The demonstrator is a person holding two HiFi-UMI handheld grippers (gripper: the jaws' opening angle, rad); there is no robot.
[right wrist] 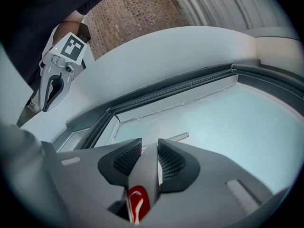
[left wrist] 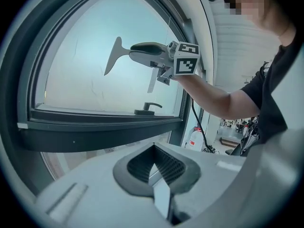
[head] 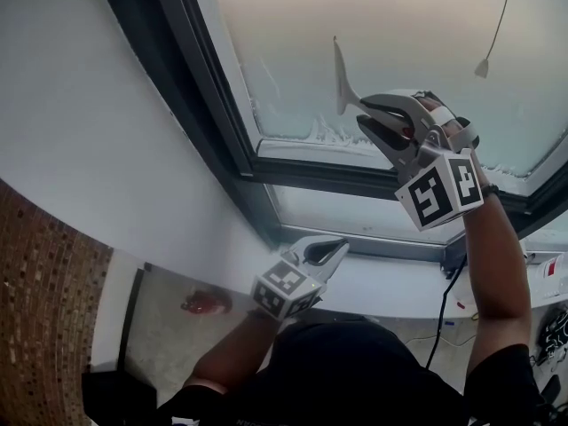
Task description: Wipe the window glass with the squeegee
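The window glass [head: 399,43] fills the upper part of the head view, pale and hazy, with a rough whitish streak along its bottom edge. It sits in a dark window frame [head: 204,122] that runs aslant across a white wall [head: 115,149]. The person's right arm [head: 497,256] is raised, with the forearm stretched up toward the pane. The left arm is bent and held low, near the white sill [head: 390,282] under the frame. The right tongs [head: 364,114] point at the lower part of the pane and are clamped on the handle of the squeegee [head: 341,82]. In the right gripper view the grey handle with its red mark sits pinched between the two ribbed pads. The blade stands up from the tips, and it appears to lie against the glass. The left tongs [head: 337,248] aim at the lower frame, closed together with nothing between them. A small dark window handle [left wrist: 148,109] shows on the frame in the left gripper view.
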